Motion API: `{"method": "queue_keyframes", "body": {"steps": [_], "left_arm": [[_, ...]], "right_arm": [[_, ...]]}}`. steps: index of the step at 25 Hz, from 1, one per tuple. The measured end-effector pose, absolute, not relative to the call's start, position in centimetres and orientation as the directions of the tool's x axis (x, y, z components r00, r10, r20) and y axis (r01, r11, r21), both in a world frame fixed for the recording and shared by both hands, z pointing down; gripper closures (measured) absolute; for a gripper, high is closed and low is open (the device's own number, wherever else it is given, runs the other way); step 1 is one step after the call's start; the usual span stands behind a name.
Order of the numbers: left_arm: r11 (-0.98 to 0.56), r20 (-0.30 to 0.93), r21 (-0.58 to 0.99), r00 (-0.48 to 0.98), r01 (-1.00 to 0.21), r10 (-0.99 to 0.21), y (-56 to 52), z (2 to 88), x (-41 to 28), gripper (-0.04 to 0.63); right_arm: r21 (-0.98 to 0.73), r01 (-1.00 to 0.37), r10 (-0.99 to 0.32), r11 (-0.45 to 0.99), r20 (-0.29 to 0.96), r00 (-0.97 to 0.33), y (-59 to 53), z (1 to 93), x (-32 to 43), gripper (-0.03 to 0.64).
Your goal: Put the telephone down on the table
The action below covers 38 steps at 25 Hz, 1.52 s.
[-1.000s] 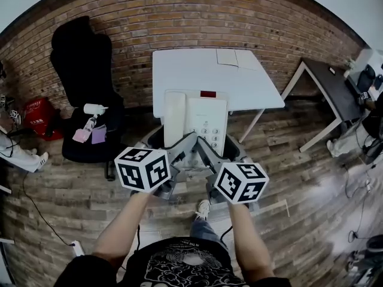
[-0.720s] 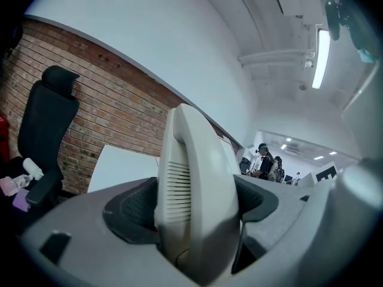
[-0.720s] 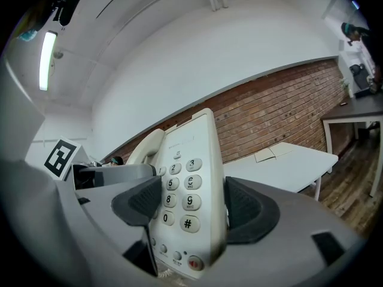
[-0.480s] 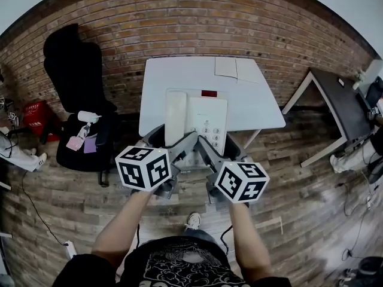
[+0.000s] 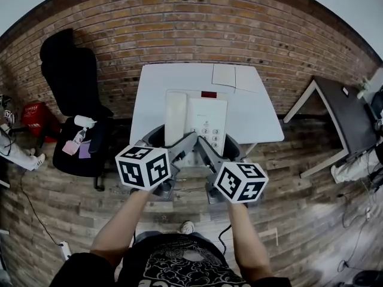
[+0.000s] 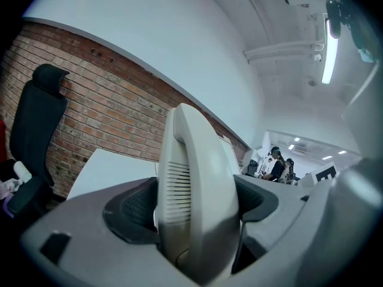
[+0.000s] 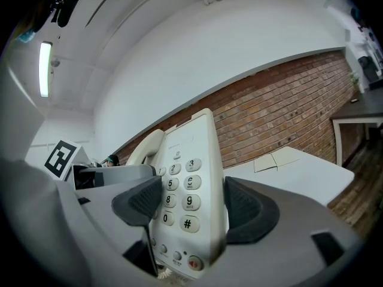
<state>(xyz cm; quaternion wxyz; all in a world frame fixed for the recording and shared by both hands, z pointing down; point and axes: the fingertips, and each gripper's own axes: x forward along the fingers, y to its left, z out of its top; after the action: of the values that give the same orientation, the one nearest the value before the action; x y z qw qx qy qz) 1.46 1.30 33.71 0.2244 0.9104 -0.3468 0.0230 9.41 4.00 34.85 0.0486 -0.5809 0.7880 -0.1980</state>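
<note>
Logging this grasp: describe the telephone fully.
The telephone is an off-white plastic desk set: handset cradled on its left, keypad on the right, a small dark window at top. It is held up over the white table. The left gripper clamps the handset side, the right gripper the keypad side.

The telephone (image 5: 206, 115) covers part of the table's (image 5: 257, 103) near edge.

Cream telephone (image 5: 196, 121), grey keys (image 7: 190, 203), white desk (image 5: 251, 109); red-brown brick wall (image 5: 179, 34) up top, black chair (image 5: 72, 76) upper left; black-and-white square markers (image 5: 142, 167) on grey left claw (image 5: 172, 141) and right claw (image 5: 218, 148).
</note>
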Motion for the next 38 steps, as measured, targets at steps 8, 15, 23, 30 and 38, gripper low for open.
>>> {"method": "queue_keyframes", "body": {"steps": [8,15,23,30,38], "left_arm": [[-0.653,0.199,0.389,0.752,-0.649,-0.629,-1.0,34.8,3.1,0.207],[-0.643,0.207,0.403,0.749,-0.651,-0.629,-4.3,35.9,4.1,0.207],[-0.642,0.208,0.428,0.761,-0.636,-0.615,-11.4,36.4,5.1,0.207],[-0.639,0.223,0.453,0.773,-0.622,-0.594,-20.2,37.1,4.3,0.207],[-0.64,0.231,0.479,0.79,-0.601,-0.568,-29.9,37.5,3.5,0.207]], "right_arm": [[-0.371,-0.893,-0.933,0.256,0.148,-0.329,1.6,35.9,11.0,0.282],[-0.373,-0.892,-0.928,0.256,0.165,-0.335,-1.7,37.0,12.1,0.284],[-0.365,-0.901,-0.93,0.236,0.184,-0.318,-8.7,37.2,13.1,0.284],[-0.368,-0.907,-0.93,0.207,0.213,-0.298,-17.3,37.7,12.3,0.285],[-0.365,-0.915,-0.932,0.17,0.241,-0.269,-26.8,38.0,11.4,0.285]]}}
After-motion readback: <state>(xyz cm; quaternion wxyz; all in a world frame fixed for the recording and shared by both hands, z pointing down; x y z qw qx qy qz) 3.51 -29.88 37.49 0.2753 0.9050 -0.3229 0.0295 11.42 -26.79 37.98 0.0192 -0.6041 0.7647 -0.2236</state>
